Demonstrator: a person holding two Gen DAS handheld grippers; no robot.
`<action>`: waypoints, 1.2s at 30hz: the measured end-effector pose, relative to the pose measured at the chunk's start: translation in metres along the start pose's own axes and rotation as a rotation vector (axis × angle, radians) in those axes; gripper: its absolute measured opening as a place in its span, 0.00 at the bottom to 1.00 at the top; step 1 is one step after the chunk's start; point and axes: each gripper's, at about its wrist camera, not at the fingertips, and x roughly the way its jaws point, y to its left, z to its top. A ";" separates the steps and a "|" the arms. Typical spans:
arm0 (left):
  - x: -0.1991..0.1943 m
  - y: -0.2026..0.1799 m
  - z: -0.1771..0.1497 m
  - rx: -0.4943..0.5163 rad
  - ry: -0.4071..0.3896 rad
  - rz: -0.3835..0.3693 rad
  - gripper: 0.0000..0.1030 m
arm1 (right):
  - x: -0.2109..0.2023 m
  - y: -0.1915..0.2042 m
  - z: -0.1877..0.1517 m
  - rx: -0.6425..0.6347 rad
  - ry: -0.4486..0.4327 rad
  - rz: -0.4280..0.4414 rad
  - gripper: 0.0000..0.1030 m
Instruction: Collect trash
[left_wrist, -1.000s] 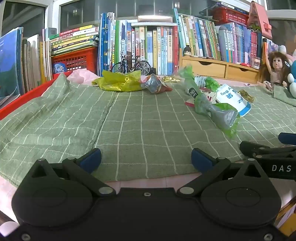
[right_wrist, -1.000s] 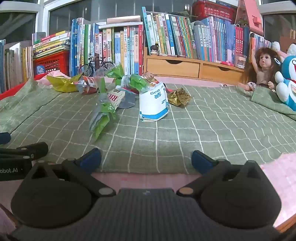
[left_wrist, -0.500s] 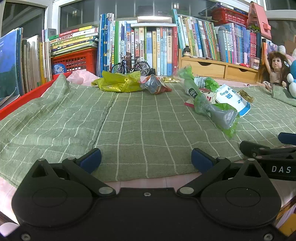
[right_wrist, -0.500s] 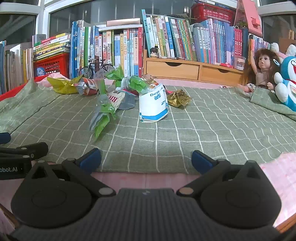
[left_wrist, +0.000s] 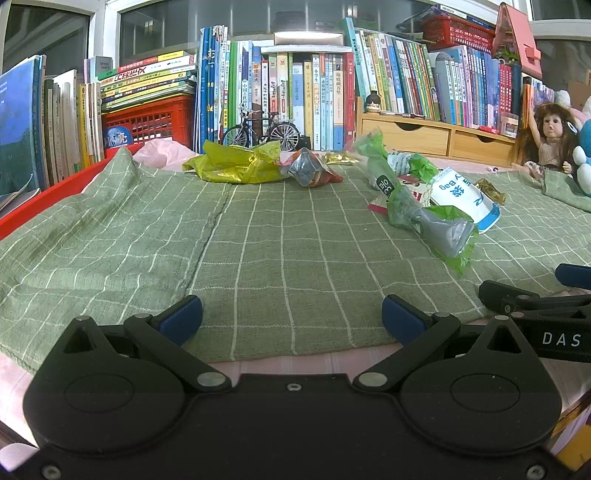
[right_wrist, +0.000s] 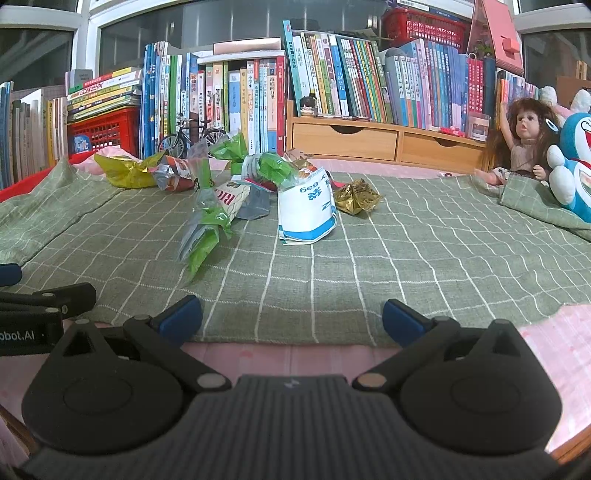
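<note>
**Both grippers poised at the near edge, nothing picked up yet**

The collecting has not begun, by the look of it: the trash lies scattered on the green checked cloth (right_wrist: 369, 258) toward the far edge of the worktop, in front of the row of books (right_wrist: 332, 81). The left gripper (left_wrist: 291, 317) and the right gripper (right_wrist: 291, 317) both hang at the near edge, side by side, well apart from every piece. Each has its jaws spread wide and empty, touching nothing.

Nearest to the grippers is a green and silver wrapper (right_wrist: 203, 236), lying about mid-cloth. Just beyond it sits a white and blue bag (right_wrist: 306, 210), with a crumpled gold foil (right_wrist: 358, 197) beside it. A yellow wrapper (left_wrist: 236, 166) lies at the far left, close to a small model bicycle (left_wrist: 262, 129).

The next move probably calls for reaching forward over the cloth and closing on the thin, crinkly green wrapper without snagging the fabric. No bin is in view.
</note>
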 end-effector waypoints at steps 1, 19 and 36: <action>0.000 0.000 0.000 0.000 0.001 0.000 1.00 | 0.000 0.000 0.000 0.000 0.000 0.000 1.00; -0.001 0.001 0.002 0.003 -0.010 -0.002 1.00 | 0.000 -0.001 -0.002 -0.003 -0.006 0.005 1.00; 0.001 0.002 0.002 0.006 -0.010 -0.005 1.00 | 0.000 -0.001 -0.002 -0.003 -0.008 0.005 1.00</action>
